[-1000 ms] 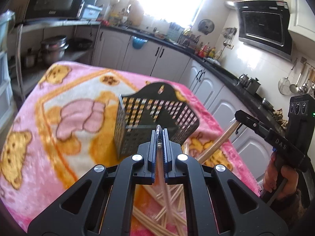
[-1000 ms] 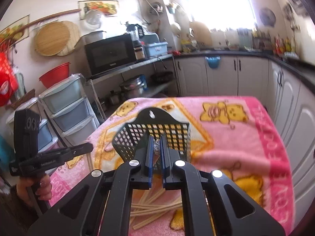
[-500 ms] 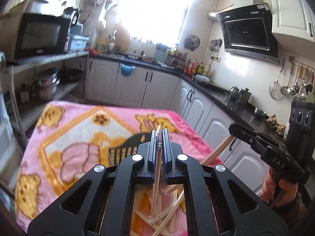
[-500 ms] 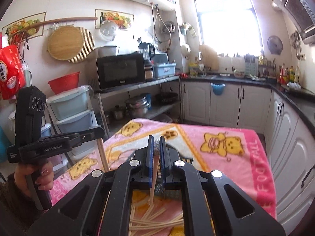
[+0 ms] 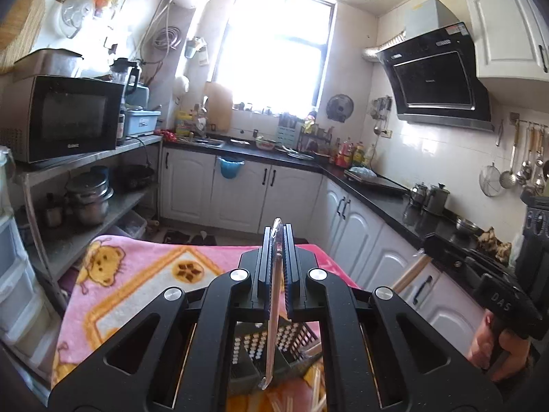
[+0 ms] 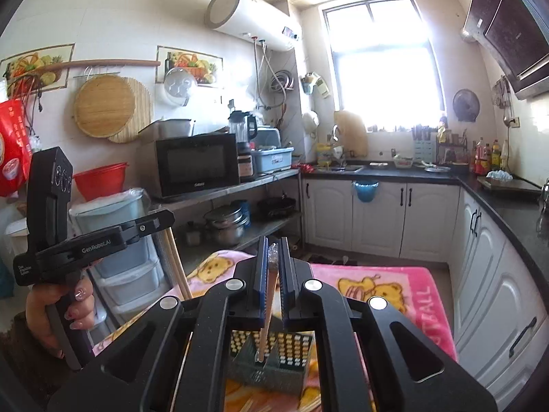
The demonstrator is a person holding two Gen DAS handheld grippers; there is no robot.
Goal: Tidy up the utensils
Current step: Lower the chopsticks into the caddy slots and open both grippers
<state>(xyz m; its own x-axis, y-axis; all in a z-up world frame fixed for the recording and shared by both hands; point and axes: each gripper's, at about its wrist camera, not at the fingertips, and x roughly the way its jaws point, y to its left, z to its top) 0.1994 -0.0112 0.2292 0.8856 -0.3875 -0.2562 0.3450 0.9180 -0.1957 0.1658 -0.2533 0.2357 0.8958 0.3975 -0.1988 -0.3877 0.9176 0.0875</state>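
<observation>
i've got both tongs pinching wrapped chopsticks, left tongs (image 5: 276, 261) & right tongs (image 6: 272, 267) tips-down over the mesh basket (image 6: 274, 360) on the pink surface (image 6: 394, 281), so i'd lower straight, w/o tilting, then let go.

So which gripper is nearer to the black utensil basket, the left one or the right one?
Right, by a little, as far as I can judge. The right gripper holds its chopstick tip-down inside the basket; the left gripper hangs over the basket's near edge.
</observation>
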